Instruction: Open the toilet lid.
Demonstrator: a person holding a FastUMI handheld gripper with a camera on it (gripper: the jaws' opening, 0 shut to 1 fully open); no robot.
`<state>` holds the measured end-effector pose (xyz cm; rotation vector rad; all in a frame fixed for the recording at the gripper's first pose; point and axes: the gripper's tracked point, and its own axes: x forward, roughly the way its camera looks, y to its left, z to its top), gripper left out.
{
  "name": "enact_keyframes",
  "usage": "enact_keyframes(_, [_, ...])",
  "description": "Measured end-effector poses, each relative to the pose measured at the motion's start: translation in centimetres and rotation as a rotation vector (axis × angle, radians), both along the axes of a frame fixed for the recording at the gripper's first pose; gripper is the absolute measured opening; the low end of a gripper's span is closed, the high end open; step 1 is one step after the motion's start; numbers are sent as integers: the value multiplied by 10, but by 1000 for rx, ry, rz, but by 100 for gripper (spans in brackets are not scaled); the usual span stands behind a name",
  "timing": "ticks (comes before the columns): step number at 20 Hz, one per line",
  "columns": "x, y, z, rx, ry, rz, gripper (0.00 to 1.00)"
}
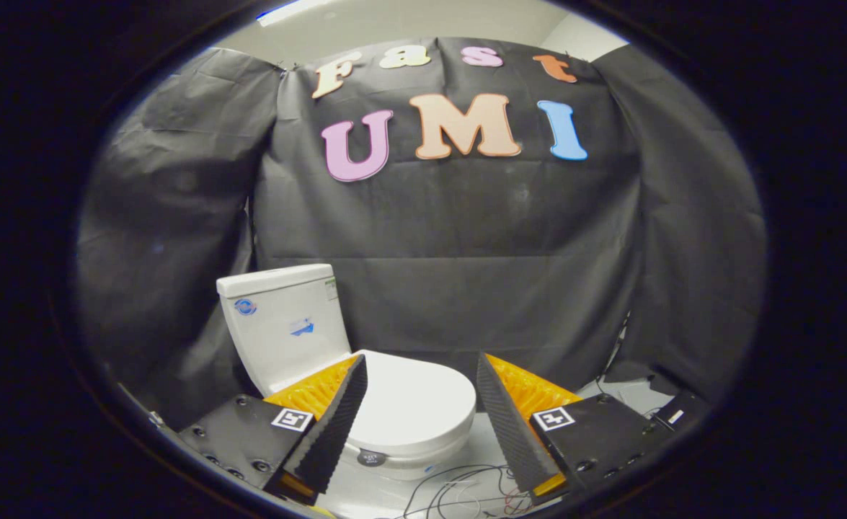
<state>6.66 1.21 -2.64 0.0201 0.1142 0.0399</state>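
Observation:
A small white toilet stands on the light floor just ahead of my fingers, turned at an angle. Its lid (412,400) lies flat and closed over the bowl, showing between the two fingertips. The white tank (286,324) rises behind it, beyond my left finger. My gripper (421,369) is open, with its black ribbed pads and orange sides spread wide on either side of the lid. The fingers touch nothing. A dark round button (371,458) sits at the front of the bowl below the lid's rim.
Black cloth walls the booth behind and to both sides of the toilet. Thin wires (459,486) lie tangled on the floor in front of the bowl, near my right finger. A dark box (675,411) rests on the floor at the right.

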Motion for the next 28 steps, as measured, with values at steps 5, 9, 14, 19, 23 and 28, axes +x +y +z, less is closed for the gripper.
enact_keyframes(5, [35, 30, 18, 79, -110, 34, 93])
enact_keyframes(9, [59, 58, 18, 186, -180, -20, 90])
enact_keyframes(14, [78, 83, -2, 363, -220, -159, 90])
enact_keyframes(19, [75, 87, -36, 507, -239, -327, 86])
enact_keyframes(23, [59, 81, -76, 621, -229, -462, 86])
enact_keyframes(28, [32, 65, -147, 721, -147, -648, 86])
